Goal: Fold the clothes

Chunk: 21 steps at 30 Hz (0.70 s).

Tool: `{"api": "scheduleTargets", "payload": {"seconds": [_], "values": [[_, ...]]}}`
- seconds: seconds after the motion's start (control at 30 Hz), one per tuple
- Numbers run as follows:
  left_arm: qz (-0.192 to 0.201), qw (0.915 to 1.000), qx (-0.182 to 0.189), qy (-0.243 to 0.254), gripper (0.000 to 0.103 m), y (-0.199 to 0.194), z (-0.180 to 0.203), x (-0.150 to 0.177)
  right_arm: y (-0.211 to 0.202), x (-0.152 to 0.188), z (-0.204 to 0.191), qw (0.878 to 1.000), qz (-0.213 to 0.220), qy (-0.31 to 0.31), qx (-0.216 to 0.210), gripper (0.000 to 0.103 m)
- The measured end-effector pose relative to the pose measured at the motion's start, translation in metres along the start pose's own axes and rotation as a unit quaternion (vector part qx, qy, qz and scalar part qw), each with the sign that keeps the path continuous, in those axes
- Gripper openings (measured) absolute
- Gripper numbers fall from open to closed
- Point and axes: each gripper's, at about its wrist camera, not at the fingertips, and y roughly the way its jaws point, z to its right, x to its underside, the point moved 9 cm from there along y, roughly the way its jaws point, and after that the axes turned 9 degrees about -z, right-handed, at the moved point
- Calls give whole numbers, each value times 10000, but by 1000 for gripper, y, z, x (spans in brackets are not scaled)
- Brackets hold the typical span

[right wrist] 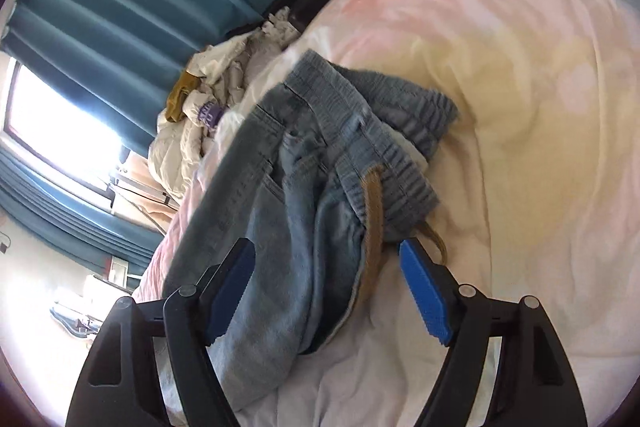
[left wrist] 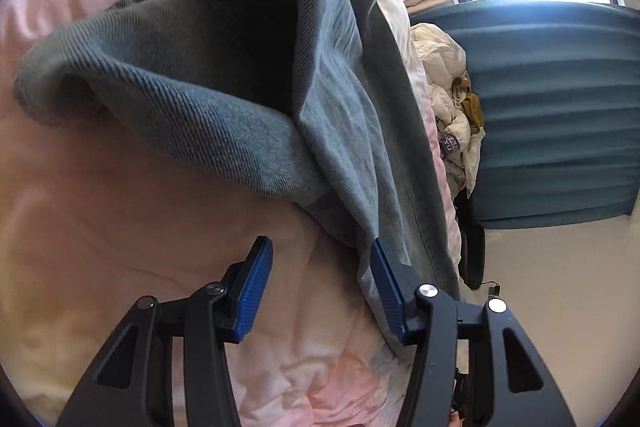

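The left gripper [left wrist: 322,291] points forward and downward, its black linkage arms spread and its two blue ribbed pads [left wrist: 254,289] standing apart with nothing pressed between them; the pad on the right of the view touches cloth along its outer edge. The right gripper [right wrist: 328,293] also tilts downward, jaws wider still, its blue pads [right wrist: 426,293] well apart on either side of cloth they do not press.

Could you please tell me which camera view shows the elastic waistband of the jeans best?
The right wrist view: the gathered waistband lies in full sight on the bedspread, a tan drawstring hanging from it. The left wrist view shows only the jeans' folded denim leg, no waistband.
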Motion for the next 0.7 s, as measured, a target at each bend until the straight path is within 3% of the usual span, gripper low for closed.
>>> {"api": "scheduleTargets", "payload": {"seconds": [0.1, 0.27, 0.4, 0.47, 0.5, 0.53, 0.63, 0.7], "values": [[7, 9999, 52, -158, 52, 19, -7, -11, 19, 7, 13, 9988, -208, 365, -269, 76], [340, 9986, 318, -265, 52, 31, -9, -37, 47, -3, 7, 9984, -122, 272, -477, 76], [562, 9977, 327, -175, 49, 34, -3, -49, 67, -13, 3, 9996, 71, 135, -228, 76], [722, 9972, 190, -76, 37, 35, 1, -53, 74, -15, 1, 9999, 162, 29, 42, 74], [821, 9966, 67, 62, 29, 34, 4, -55, 77, -16, -2, 9995, 182, -105, 255, 68], [913, 9956, -46, 194, 23, 33, 7, -58, 77, -16, -5, 9984, 193, -272, 449, 54], [902, 9956, 41, 248, 15, 31, 12, -60, 67, -18, -18, 9961, 239, -644, 562, 20], [923, 9951, 164, 306, 13, 24, 18, -56, 52, -19, -29, 9946, 342, -841, 511, 14]]}}
